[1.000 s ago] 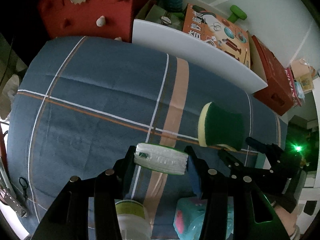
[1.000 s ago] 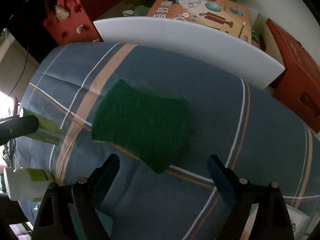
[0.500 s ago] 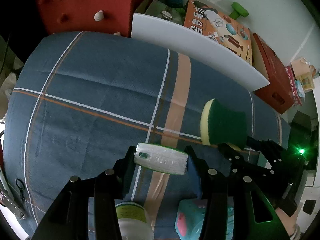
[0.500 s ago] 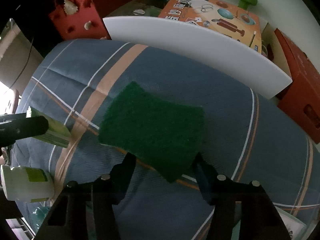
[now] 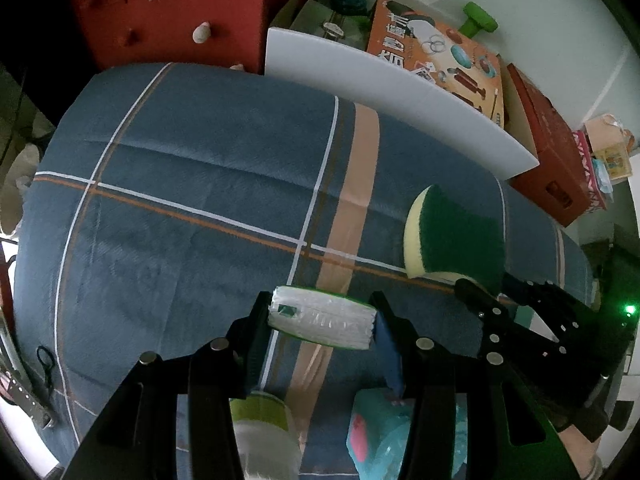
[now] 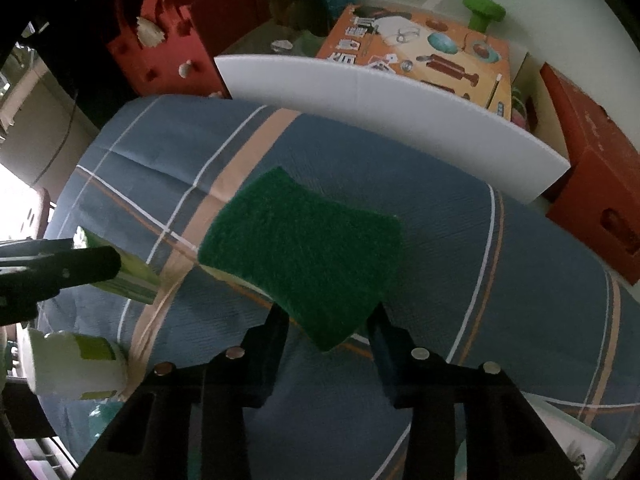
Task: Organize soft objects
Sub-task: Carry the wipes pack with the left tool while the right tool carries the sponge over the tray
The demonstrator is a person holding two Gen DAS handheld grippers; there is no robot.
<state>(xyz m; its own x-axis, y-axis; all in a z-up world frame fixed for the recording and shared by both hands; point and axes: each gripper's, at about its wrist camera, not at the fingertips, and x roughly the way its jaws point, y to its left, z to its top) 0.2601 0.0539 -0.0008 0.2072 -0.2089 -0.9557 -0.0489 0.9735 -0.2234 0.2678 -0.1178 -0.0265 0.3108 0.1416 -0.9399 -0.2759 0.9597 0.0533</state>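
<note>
My left gripper is shut on a white tissue pack with green edging and holds it above the blue plaid cloth. The pack's end also shows in the right wrist view. My right gripper is shut on the near end of a green and yellow sponge, lifted off the cloth. In the left wrist view the sponge sits to the right, held by the right gripper.
A white cup with a green label and a teal and pink soft toy lie near the cloth's front edge. A white foam board stands along the back. Red boxes and an orange box lie behind it.
My right gripper closed from open onto the sponge and raised it. My left gripper kept hold of the tissue pack and shifted slightly.
</note>
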